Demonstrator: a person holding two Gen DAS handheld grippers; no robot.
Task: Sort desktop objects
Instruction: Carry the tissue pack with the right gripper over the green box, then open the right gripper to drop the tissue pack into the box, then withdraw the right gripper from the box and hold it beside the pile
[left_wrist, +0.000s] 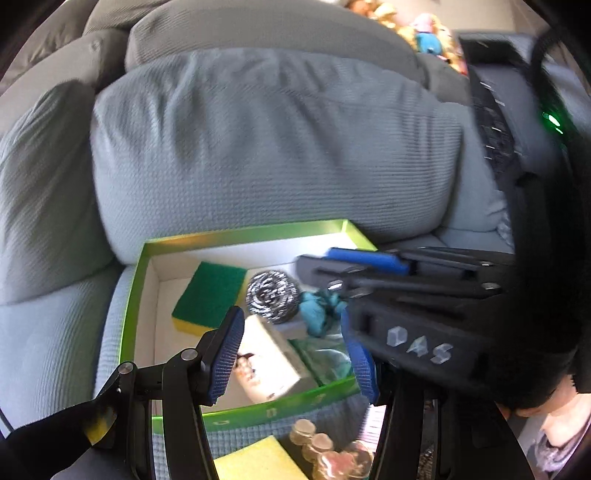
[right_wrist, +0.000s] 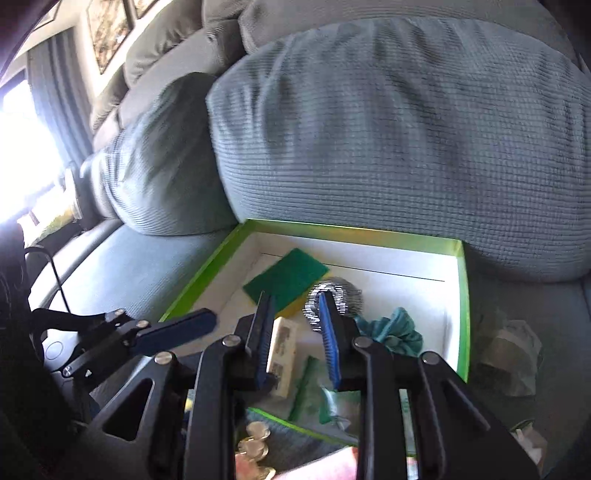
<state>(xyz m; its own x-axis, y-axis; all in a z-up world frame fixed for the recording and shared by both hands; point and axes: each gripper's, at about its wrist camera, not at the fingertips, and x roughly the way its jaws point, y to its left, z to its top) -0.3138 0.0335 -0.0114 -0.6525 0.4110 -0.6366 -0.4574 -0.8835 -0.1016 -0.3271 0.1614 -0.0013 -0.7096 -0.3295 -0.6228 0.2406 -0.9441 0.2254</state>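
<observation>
Green-rimmed box (left_wrist: 140, 295) sits on a sofa seat against a grey cushion (left_wrist: 258, 147), already holding a green-and-yellow sponge (left_wrist: 208, 295), a steel scourer (left_wrist: 272, 295), a teal cloth (left_wrist: 314, 314) and a small white carton (left_wrist: 271, 365). A yellow pad (left_wrist: 255, 461) and a few coins (left_wrist: 317, 443) lie outside its near wall, probably unsorted as yet. Both grippers hover over the box, empty. The left gripper (left_wrist: 291, 360) stands moderately wide; the right gripper (right_wrist: 295, 339) is narrower, with nothing between its pads. The two are crowded close together, so a reach by either could knock the other. The soft seat may let the light box tip or slide if a wall is pressed. Coins, flat and small, could slip from the pads into the sofa.
</observation>
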